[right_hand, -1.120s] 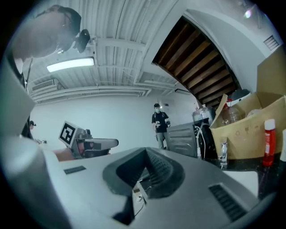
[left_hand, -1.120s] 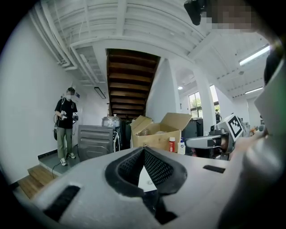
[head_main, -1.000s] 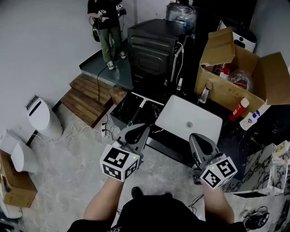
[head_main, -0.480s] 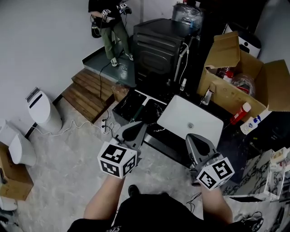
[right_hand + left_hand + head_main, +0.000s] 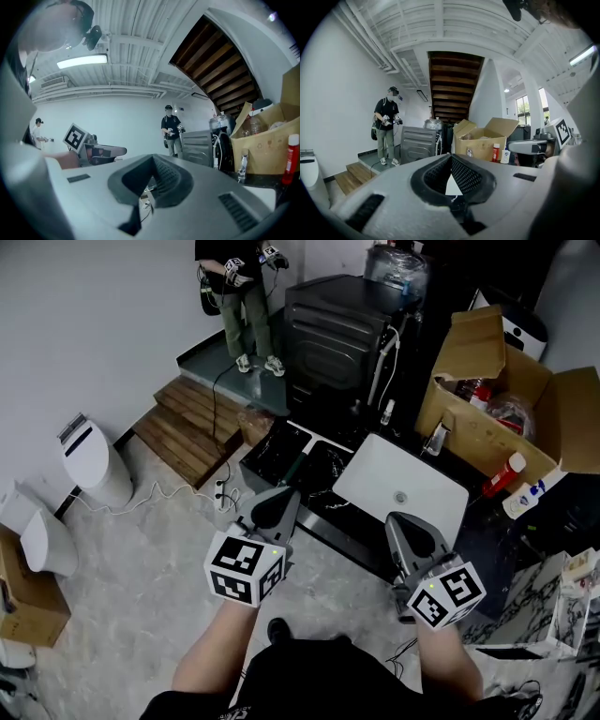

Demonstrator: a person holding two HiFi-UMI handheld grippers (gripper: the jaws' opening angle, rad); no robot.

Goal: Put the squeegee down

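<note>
A slim dark tool with a green handle (image 5: 296,468), possibly the squeegee, lies on the black counter (image 5: 270,452), just past my left gripper's tip. My left gripper (image 5: 277,505) hangs over the floor in front of that counter, jaws shut and holding nothing. In the left gripper view its jaws (image 5: 451,157) meet at the tip. My right gripper (image 5: 410,532) is beside it, in front of the white sink basin (image 5: 403,488), also shut and holding nothing. The right gripper view shows its own jaws (image 5: 152,159) together, with the left gripper (image 5: 101,151) off to the left.
An open cardboard box (image 5: 497,399) with bottles stands behind the basin, a red bottle (image 5: 502,474) beside it. A dark appliance (image 5: 333,329) stands at the back, wooden steps (image 5: 192,423) to its left, where a person (image 5: 246,296) stands. White bins (image 5: 89,465) sit at left.
Both grippers have drifted slightly in front of the counter and the view has shifted with the head. Their jaws stay shut with nothing in them.
</note>
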